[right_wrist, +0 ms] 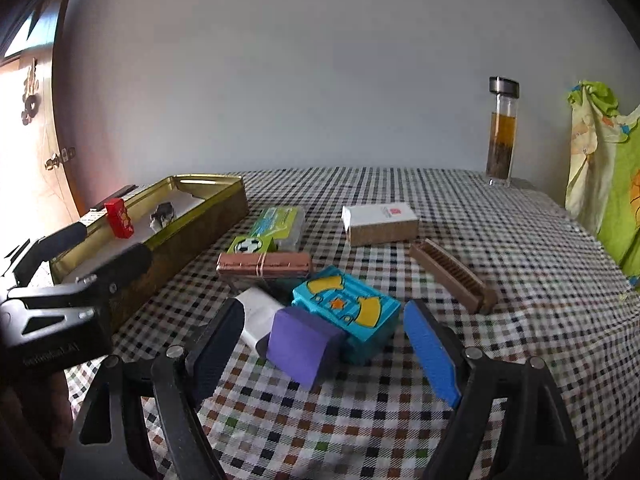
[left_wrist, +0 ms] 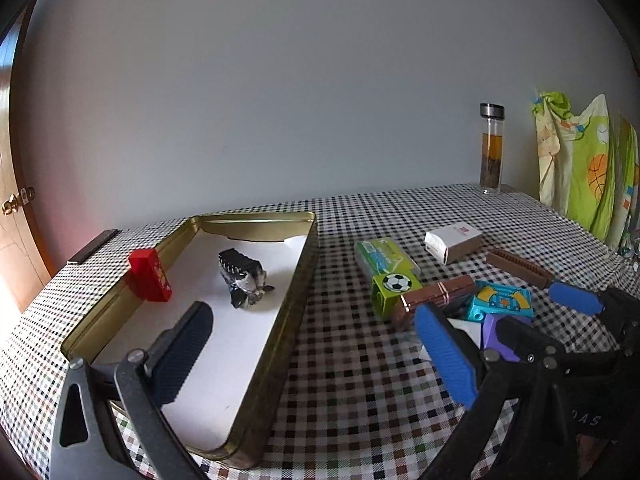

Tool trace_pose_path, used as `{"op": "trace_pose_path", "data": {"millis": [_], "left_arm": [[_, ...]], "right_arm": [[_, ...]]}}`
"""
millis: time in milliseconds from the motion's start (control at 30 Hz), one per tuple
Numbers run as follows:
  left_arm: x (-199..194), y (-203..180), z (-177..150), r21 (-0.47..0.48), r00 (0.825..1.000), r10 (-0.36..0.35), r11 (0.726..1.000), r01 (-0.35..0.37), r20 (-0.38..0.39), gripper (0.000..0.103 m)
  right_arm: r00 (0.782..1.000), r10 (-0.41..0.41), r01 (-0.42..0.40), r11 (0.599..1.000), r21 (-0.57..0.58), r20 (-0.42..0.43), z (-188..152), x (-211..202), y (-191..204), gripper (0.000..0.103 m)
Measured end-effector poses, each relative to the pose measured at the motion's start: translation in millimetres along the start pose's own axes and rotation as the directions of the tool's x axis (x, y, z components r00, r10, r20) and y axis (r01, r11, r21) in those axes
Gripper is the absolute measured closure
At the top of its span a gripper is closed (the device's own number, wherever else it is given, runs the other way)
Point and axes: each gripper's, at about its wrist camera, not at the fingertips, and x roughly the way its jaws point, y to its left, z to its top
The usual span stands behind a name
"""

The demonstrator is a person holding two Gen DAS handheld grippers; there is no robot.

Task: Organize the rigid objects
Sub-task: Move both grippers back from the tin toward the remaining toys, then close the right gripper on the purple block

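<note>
Hovering low over the checked tablecloth (right_wrist: 400, 184), the right gripper (right_wrist: 328, 344) has its jaws spread wide, nothing held, w/ the purple block (right_wrist: 302, 346) sitting right between the fingers and just ahead of them. Touching that block: a teal toy block (right_wrist: 352, 308) on its right, a white block (right_wrist: 258, 314) on its left. Behind those, a copper-brown bar (right_wrist: 264, 264) lies crosswise, and a green soccer-ball cube (right_wrist: 252, 245) sits just behind it, against a green clear case (right_wrist: 282, 222). Further back, a white-and-tan box (right_wrist: 380, 222) on its own; to the right, a brown comb-like piece (right_wrist: 452, 276) angled on the cloth. Over to the left, the gold tin (left_wrist: 280, 320) lies open, white paper lining it, a small black-and-silver toy (left_wrist: 244, 278) resting inside near the middle, and a red block (left_wrist: 150, 276) perched on the tin's left rim. The left gripper (right_wrist: 104, 252) hangs over the tin's near end, fingers apart, empty; from its own cam only one dark finger (left_wrist: 184, 356) shows, over the white liner. Back corner: a tall glass bottle (right_wrist: 502, 132) w/ amber liquid, upright by the wall, green printed fabric (right_wrist: 604, 160) hanging beside it.
</note>
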Motion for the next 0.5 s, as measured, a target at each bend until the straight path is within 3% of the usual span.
{"op": "trace_pose_path", "data": {"millis": [233,500], "left_arm": [[0.0,4.5,0.5,-0.025,1.000,0.005,1.000,-0.005,0.000,0.001],[4.2,3.8,-0.1,-0.017,1.000,-0.004,1.000,0.003,-0.023,0.001]], "right_arm": [[1.000,-0.002,0.003,1.000,0.022,-0.025,-1.1,4.0,-3.8,0.020],[0.999,0.004,-0.004,1.000,0.001,-0.044,-3.3,7.2,0.3,0.042]]}}
